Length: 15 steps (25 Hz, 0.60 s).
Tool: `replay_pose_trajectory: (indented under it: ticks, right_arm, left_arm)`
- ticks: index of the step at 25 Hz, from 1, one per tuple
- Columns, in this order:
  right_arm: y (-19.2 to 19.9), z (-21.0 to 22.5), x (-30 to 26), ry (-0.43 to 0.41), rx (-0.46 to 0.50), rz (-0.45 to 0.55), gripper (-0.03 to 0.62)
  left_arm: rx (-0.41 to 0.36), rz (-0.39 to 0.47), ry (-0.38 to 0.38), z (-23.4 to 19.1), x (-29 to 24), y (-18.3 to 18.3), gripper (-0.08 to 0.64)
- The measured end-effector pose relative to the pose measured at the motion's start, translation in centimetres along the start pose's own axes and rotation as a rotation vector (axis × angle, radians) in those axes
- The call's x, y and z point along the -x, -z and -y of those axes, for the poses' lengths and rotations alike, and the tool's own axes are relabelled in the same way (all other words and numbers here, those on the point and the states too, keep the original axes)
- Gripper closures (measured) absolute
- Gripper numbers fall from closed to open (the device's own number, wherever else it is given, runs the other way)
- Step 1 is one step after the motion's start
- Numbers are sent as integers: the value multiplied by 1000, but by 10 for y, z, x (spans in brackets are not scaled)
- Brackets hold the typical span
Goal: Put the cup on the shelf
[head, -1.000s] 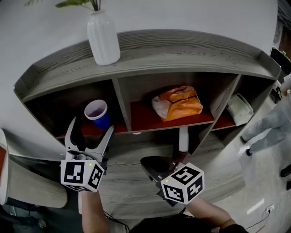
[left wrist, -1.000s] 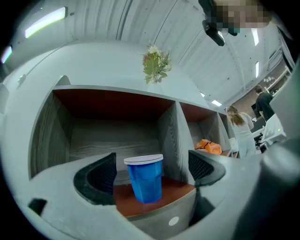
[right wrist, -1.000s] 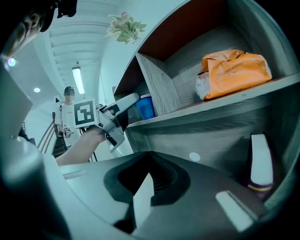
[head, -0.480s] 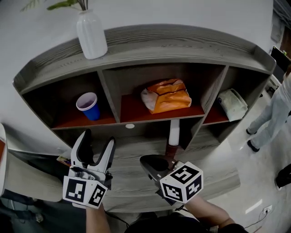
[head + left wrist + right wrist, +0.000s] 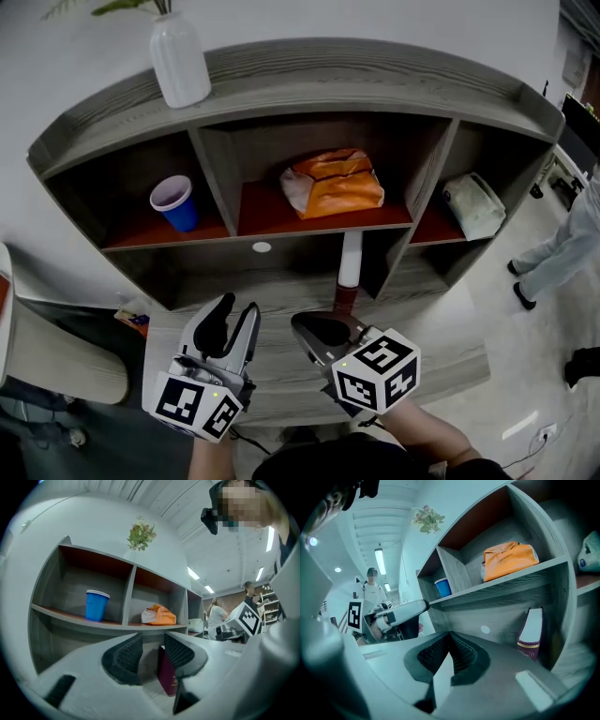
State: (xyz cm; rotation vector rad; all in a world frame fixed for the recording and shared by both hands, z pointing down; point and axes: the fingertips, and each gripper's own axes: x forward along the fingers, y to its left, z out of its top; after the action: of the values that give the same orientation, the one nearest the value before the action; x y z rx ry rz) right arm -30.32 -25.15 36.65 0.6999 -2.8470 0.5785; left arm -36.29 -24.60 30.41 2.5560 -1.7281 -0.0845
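Note:
The blue cup (image 5: pixel 175 203) stands upright with its mouth up in the left compartment of the grey shelf (image 5: pixel 375 84); it also shows in the left gripper view (image 5: pixel 97 605) and the right gripper view (image 5: pixel 443 587). My left gripper (image 5: pixel 232 323) hangs well in front of and below the cup, apart from it. Its jaws have just been closing and now stand a narrow gap apart with nothing between them (image 5: pixel 152 649). My right gripper (image 5: pixel 317 328) is beside it, shut and empty, its pads meeting at the tips (image 5: pixel 450 638).
An orange bag (image 5: pixel 333 183) lies in the middle compartment and a pale bag (image 5: pixel 473 204) in the right one. A white vase (image 5: pixel 180 61) stands on the shelf's top. A maroon and white box (image 5: pixel 348 272) stands upright in the lower compartment. A person (image 5: pixel 572 244) stands at the right.
My left gripper has drawn back from the cup and sunk, and its jaws have narrowed. The cup stays on the shelf. The right gripper has shifted only slightly.

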Motion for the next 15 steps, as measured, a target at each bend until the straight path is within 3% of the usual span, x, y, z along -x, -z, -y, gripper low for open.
replay_pose_trajectory:
  ticks: [5,15]
  right_arm:
    - [6,-2,5,-2,-1,1,592]
    - [19,-2,15,4,-5,-5,592]
  left_arm:
    - [23,-37,10,13,5,17,481]
    - [45,-133,13,34,18,53,515]
